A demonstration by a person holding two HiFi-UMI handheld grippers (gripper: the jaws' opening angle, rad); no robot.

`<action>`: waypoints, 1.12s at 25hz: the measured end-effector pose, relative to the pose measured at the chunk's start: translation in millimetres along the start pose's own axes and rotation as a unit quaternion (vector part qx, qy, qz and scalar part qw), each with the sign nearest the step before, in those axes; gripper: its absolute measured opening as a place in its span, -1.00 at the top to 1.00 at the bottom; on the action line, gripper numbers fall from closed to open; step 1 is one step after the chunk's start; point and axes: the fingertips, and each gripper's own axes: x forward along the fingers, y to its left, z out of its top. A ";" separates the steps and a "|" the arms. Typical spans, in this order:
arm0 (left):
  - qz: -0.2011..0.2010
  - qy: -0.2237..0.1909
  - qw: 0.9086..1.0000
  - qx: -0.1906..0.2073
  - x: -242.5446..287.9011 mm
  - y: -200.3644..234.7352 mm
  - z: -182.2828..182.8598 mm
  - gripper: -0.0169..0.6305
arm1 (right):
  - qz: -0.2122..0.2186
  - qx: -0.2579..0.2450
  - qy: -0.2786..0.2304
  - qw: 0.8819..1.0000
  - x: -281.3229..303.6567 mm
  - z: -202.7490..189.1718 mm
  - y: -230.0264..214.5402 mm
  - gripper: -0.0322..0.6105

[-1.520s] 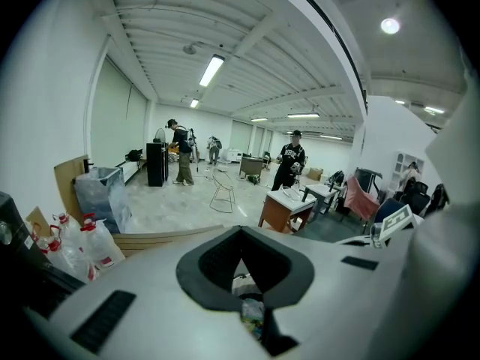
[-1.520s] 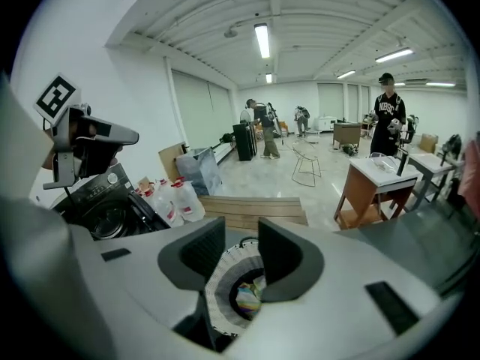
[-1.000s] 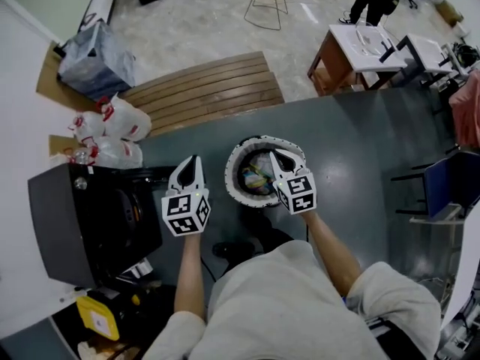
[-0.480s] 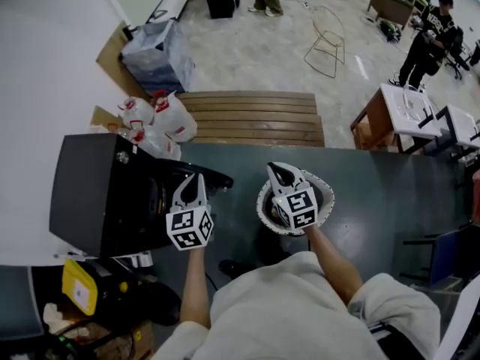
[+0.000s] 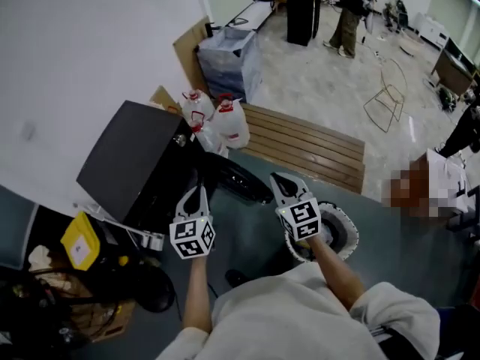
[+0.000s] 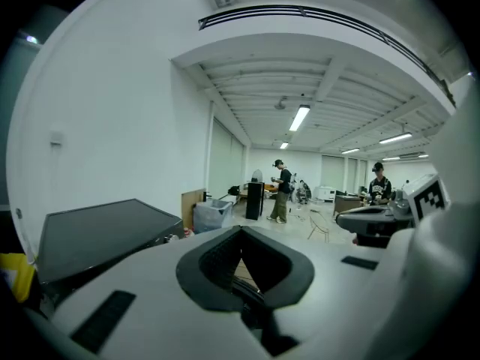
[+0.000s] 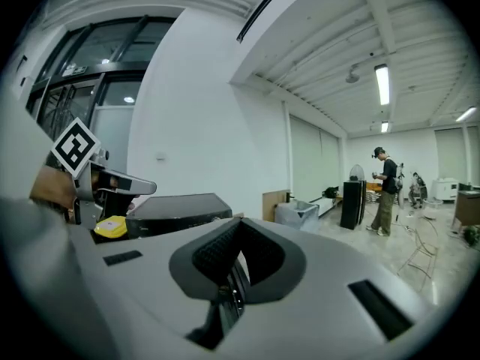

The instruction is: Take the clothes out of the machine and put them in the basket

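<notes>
The black machine [image 5: 124, 160] stands at the left against the white wall, and its round door [image 5: 241, 182] hangs open toward me. The white basket [image 5: 348, 222] sits on the dark floor at the right, largely hidden behind my right hand. My left gripper [image 5: 197, 192] is held in front of the machine's opening, jaws together and empty. My right gripper [image 5: 280, 178] hovers near the door's edge, also shut with nothing in it. The left gripper view shows the machine's top [image 6: 105, 231]; the right gripper view shows it too [image 7: 180, 203]. No clothes are visible.
Water jugs [image 5: 215, 123] and a wrapped crate [image 5: 229, 57] stand behind the machine. A slatted wooden bench [image 5: 311, 147] lies beyond the door. A yellow item [image 5: 78, 242] and clutter sit at the lower left. People [image 5: 350, 10] and a wire chair [image 5: 387, 96] are far off.
Both grippers have swung left, away from above the basket and toward the machine's open door. The basket has passed from between them to behind my right hand.
</notes>
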 end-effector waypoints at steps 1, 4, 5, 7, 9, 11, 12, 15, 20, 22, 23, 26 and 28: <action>0.011 -0.003 1.000 -0.003 -6.2 10.6 0.0 0.89 | 0.011 -0.004 -0.004 1.000 7.2 4.3 9.1 0.83; 0.042 -0.011 0.999 -0.009 -25.5 39.2 0.4 0.89 | 0.041 -0.015 -0.009 0.999 24.4 14.5 36.4 0.83; 0.051 -0.014 0.999 -0.011 -31.3 47.6 0.7 0.89 | 0.050 -0.017 -0.010 0.999 29.5 17.4 44.3 0.83; 0.068 -0.018 0.997 -0.016 -40.9 62.6 0.8 0.89 | 0.065 -0.021 -0.013 0.998 39.3 21.6 57.2 0.83; 0.082 -0.021 0.996 -0.020 -49.1 74.4 -0.2 0.89 | 0.077 -0.025 -0.012 0.997 47.1 23.6 67.1 0.83; 0.094 -0.023 0.995 -0.024 -55.1 83.9 -1.0 0.89 | 0.086 -0.027 -0.012 0.996 53.5 25.1 74.3 0.83; 0.098 -0.025 0.995 -0.025 -57.1 87.9 -1.1 0.89 | 0.089 -0.029 -0.012 0.995 56.5 25.9 77.3 0.83; 0.107 -0.028 0.993 -0.030 -60.9 96.6 -1.4 0.89 | 0.098 -0.034 -0.012 0.995 63.7 28.3 84.5 0.83; 0.109 -0.029 0.993 -0.031 -58.8 102.3 -0.1 0.89 | 0.102 -0.036 -0.012 0.994 72.3 31.1 87.4 0.83; 0.107 -0.029 0.993 -0.031 -57.5 103.5 0.5 0.89 | 0.100 -0.037 -0.011 0.994 73.2 31.4 87.7 0.83; 0.107 -0.029 0.993 -0.031 -56.7 104.1 1.2 0.89 | 0.099 -0.037 -0.011 0.994 73.5 31.6 87.7 0.83; 0.104 -0.031 0.994 -0.031 -53.0 105.2 1.6 0.89 | 0.097 -0.038 -0.010 0.995 74.6 30.2 87.0 0.83; 0.101 -0.031 0.994 -0.031 -50.6 105.9 1.5 0.89 | 0.094 -0.039 -0.009 0.995 75.8 29.3 86.0 0.83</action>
